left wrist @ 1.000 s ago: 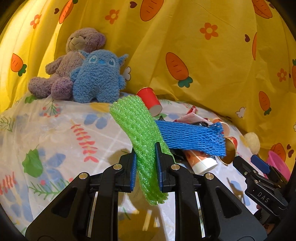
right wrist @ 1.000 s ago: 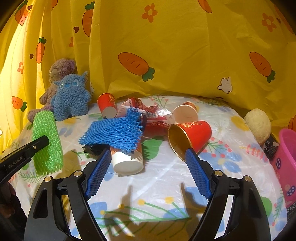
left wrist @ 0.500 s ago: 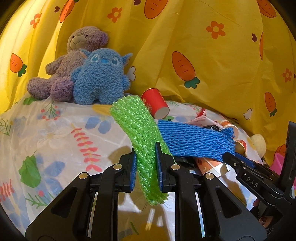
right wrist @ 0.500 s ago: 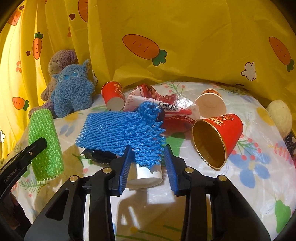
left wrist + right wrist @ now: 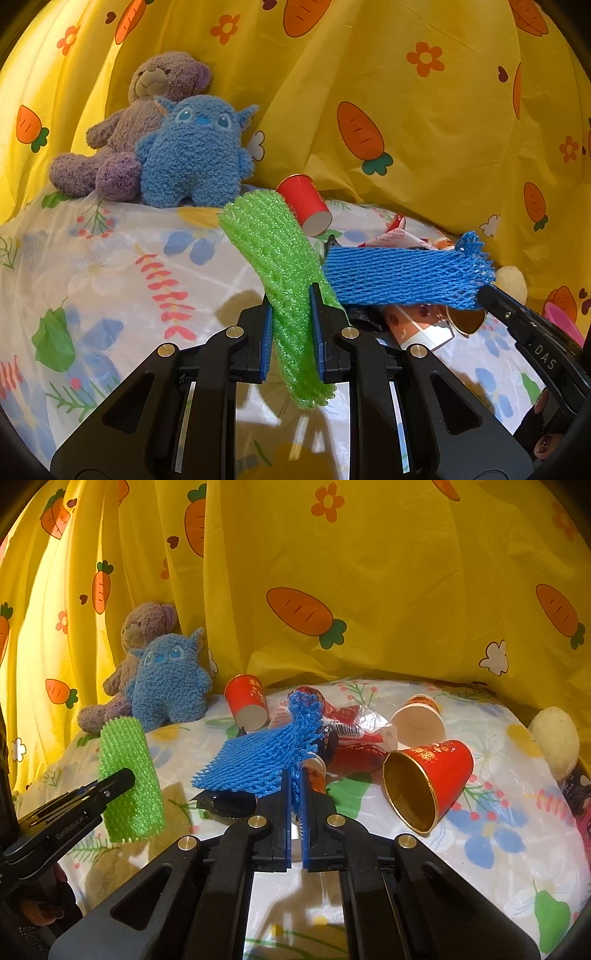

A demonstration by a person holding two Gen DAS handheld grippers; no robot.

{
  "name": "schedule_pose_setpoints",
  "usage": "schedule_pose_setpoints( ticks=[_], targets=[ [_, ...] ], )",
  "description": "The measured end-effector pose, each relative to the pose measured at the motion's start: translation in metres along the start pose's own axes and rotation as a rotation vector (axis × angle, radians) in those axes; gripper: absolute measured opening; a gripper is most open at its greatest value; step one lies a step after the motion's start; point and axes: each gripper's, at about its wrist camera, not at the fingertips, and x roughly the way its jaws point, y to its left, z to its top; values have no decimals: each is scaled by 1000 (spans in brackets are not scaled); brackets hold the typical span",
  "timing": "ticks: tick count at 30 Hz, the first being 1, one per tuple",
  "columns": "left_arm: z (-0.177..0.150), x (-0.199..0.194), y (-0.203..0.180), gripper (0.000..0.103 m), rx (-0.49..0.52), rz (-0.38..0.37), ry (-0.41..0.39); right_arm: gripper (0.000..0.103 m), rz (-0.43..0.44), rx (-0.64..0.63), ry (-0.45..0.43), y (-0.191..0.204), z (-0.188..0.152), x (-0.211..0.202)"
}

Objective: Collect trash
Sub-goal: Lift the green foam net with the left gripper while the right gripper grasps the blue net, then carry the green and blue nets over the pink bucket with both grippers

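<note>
Green net (image 5: 284,269) sat squeezed in your left tongs (image 5: 291,332); your right tongs (image 5: 294,812) had just been closing and pinched the blue net (image 5: 266,755).

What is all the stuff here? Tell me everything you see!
teddy: 1, purple, back left by the curtain
monster plush: 1, blue, in front of the teddy
green net: 1, held off the table, left
blue net: 1, held over the trash pile
red cups: 2, lying on their sides; other one near the plush
white cup: 1, tipped, behind the big red cup
wrappers: several, red and white, middle
curtain: 1, yellow with carrots, behind
tablecloth: 1, flowery
left hand-held gripper: shut on green net
right hand-held gripper: just closed on blue net
</note>
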Motion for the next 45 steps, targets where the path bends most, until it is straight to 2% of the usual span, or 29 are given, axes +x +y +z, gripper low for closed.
schedule_pose_setpoints(
  ticks=[7,14,22,29,39,45],
  targets=[
    [-1,-18,-10,17,20,-34,-29,4,-17,-22,-126,-2,5,-55],
    [-5,-39,-29,17,51,-86,-51,4,-67,-22,-208,-18,-3,-108],
    [-14,-61,-60,17,113,-163,-70,4,-136,-37,-218,-36,-18,-149],
    [-24,-68,-91,17,168,-238,-56,4,-183,-23,-224,-54,-26,-172],
    [-32,-71,-139,17,220,-414,-2,4,-267,8,-260,-83,-28,-199],
    [-31,-78,-190,17,294,-530,-7,4,-366,38,-292,-114,-25,-221]
  ],
)
